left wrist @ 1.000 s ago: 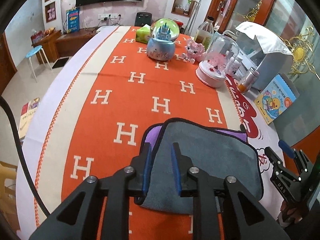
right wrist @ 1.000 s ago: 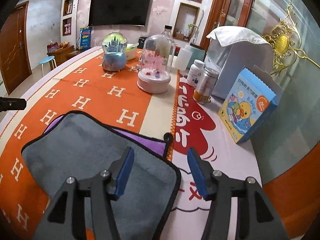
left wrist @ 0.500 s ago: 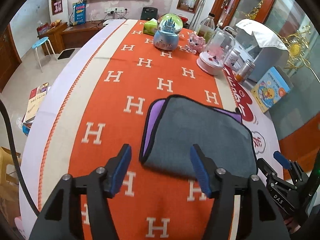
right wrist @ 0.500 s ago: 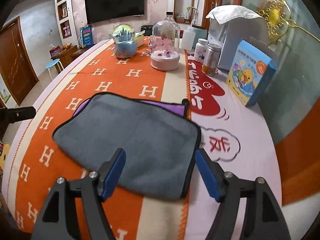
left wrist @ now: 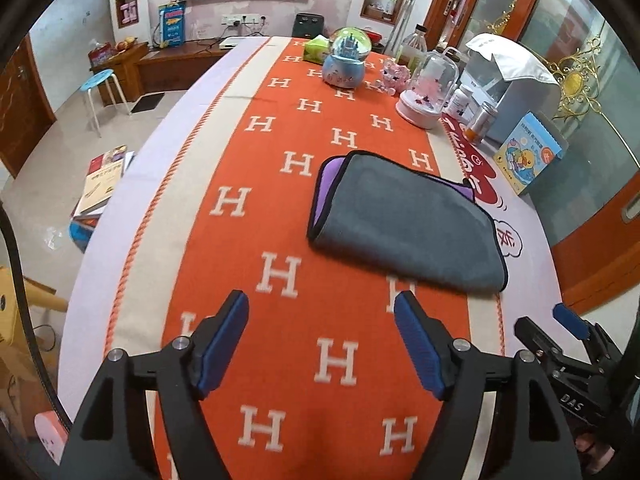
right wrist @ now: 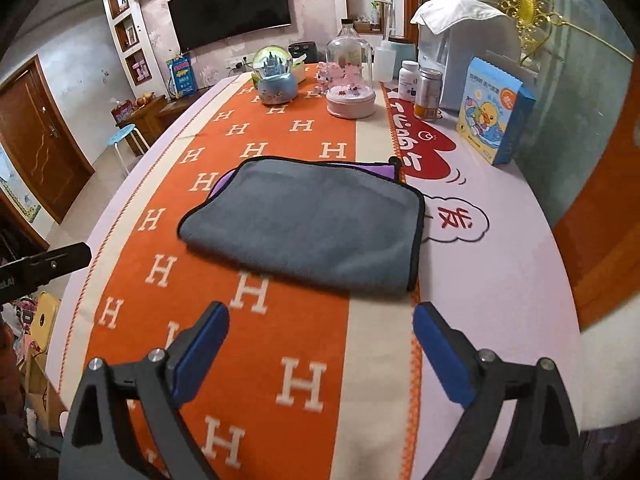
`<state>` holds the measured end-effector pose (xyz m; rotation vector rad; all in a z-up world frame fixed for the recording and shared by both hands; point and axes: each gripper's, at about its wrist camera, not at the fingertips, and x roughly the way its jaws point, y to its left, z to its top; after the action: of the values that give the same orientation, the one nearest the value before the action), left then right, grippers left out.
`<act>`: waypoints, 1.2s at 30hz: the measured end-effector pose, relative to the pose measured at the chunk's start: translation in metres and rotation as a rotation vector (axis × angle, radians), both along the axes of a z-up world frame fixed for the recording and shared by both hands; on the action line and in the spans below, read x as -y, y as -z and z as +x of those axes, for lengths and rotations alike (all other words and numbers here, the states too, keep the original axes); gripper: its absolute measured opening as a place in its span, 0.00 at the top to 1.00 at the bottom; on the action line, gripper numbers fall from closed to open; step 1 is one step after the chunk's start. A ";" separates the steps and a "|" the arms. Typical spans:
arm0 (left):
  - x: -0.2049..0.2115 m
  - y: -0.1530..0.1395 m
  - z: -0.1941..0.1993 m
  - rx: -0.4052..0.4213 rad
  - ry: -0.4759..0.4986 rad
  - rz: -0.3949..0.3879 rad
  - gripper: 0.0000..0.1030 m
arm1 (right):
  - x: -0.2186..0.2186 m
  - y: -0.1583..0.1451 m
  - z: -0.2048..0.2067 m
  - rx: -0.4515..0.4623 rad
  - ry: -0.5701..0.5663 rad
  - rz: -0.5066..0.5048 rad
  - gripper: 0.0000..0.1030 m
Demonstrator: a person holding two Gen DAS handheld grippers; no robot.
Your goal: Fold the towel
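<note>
Towel (right wrist: 308, 228): soft, light and floppy; lies folded, grey side up, on the bench (right wrist: 500, 280).
Best hold: pinch a thin edge or corner.
Left claw (left wrist: 322, 346): spread wide, holding nothing.
Right claw (right wrist: 320, 354): spread wide, holding nothing.

Bright, even indoor light fills both views, and shadows are soft and faint. The fisheye bends everything hard: the bench (left wrist: 168, 184) edges bow outward and a black ring closes each frame from 12 round to 12. The towel (right wrist: 312, 224) casts only a thin dark line along its near edge. H letters at 6 o'clock smear slightly. The glass panels (left wrist: 592, 92) at 2 o'clock show pale reflections.
</note>
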<state>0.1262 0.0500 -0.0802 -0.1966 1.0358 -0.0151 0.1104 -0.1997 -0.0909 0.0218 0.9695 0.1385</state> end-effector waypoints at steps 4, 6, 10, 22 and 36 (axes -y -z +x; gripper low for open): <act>-0.002 -0.012 -0.025 0.004 0.010 0.019 0.26 | 0.001 -0.013 -0.025 -0.010 0.018 -0.021 0.09; -0.001 -0.018 -0.037 0.007 0.022 0.033 0.26 | 0.004 -0.020 -0.037 -0.034 0.048 -0.047 0.09; 0.002 -0.031 -0.061 0.020 0.033 0.076 0.26 | 0.009 -0.033 -0.061 -0.068 0.079 -0.053 0.09; 0.008 -0.051 -0.111 0.026 0.015 0.088 0.20 | -0.008 -0.066 -0.112 -0.057 0.046 0.025 0.09; 0.024 -0.058 -0.147 0.074 0.035 0.119 0.04 | -0.015 -0.071 -0.149 -0.005 0.081 0.021 0.00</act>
<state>-0.0203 0.0256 -0.0223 -0.0695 0.9632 0.0072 -0.0384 -0.1847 -0.0198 0.0805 0.9704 0.0739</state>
